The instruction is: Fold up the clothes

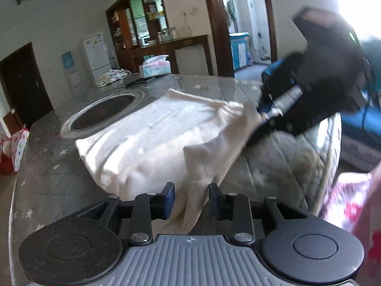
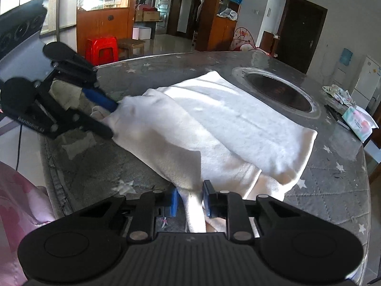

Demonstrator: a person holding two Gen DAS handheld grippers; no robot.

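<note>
A white garment (image 1: pixel 152 138) lies partly folded on the grey star-patterned table (image 1: pixel 47 166); it also shows in the right wrist view (image 2: pixel 238 124). My left gripper (image 1: pixel 190 197) is shut on a bunched corner of the garment near the table's front edge. My right gripper (image 2: pixel 190 200) is shut on another corner of the garment. In the left wrist view the right gripper (image 1: pixel 264 116) shows blurred at the garment's right end. In the right wrist view the left gripper (image 2: pixel 112 116) shows at the garment's left end. The held edge is lifted over the lower layer.
A round dark recess with a metal rim (image 1: pixel 102 112) sits in the table just beyond the garment; it also shows in the right wrist view (image 2: pixel 278 93). A tissue box (image 1: pixel 154 68) and a crumpled cloth (image 1: pixel 112 75) lie at the far edge. A red stool (image 2: pixel 102 50) stands behind the table.
</note>
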